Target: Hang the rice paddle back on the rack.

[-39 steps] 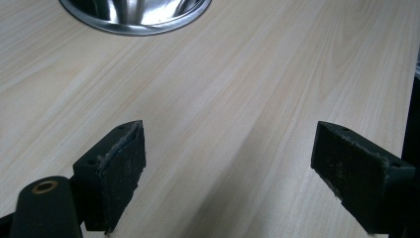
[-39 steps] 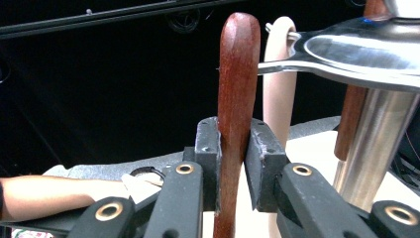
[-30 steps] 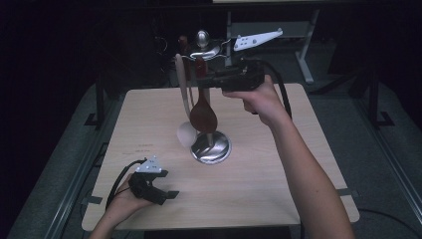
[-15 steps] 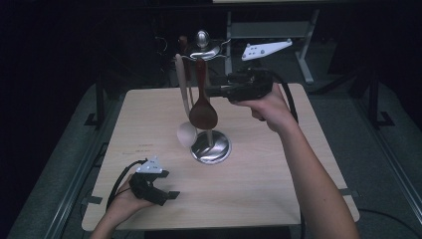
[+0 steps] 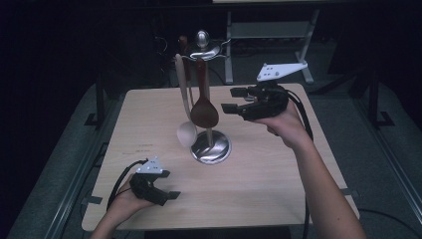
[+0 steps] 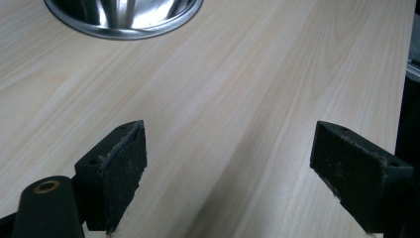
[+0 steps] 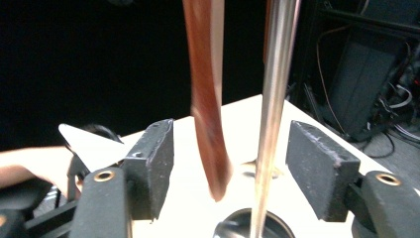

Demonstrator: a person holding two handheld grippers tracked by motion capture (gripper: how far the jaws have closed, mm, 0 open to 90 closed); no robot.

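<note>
A steel utensil stand [image 5: 211, 147] rises from the middle of the wooden table [image 5: 278, 164]. From its top hang a brown wooden spoon [image 5: 204, 112] and a pale spoon [image 5: 186, 133]. My right gripper [image 5: 230, 99] hovers just right of the brown spoon, clear of it and pointing at it. Its jaws have just been opening and hold nothing. In the right gripper view the open right gripper [image 7: 230, 163] frames the blurred brown spoon [image 7: 208, 99] and the stand's pole [image 7: 275, 99] farther off. My left gripper [image 5: 171, 185] rests open at the near left, and the left gripper [image 6: 228, 163] faces the stand's base [image 6: 124, 17].
Dark floor surrounds the table on all sides. A metal frame [image 5: 278, 35] stands behind the far edge. Bare tabletop lies to the right of the stand and along the front edge.
My right gripper has left the brown spoon's handle near the top of the stand, opened, and dropped to the right. The brown spoon now hangs free. The left gripper has not moved.
</note>
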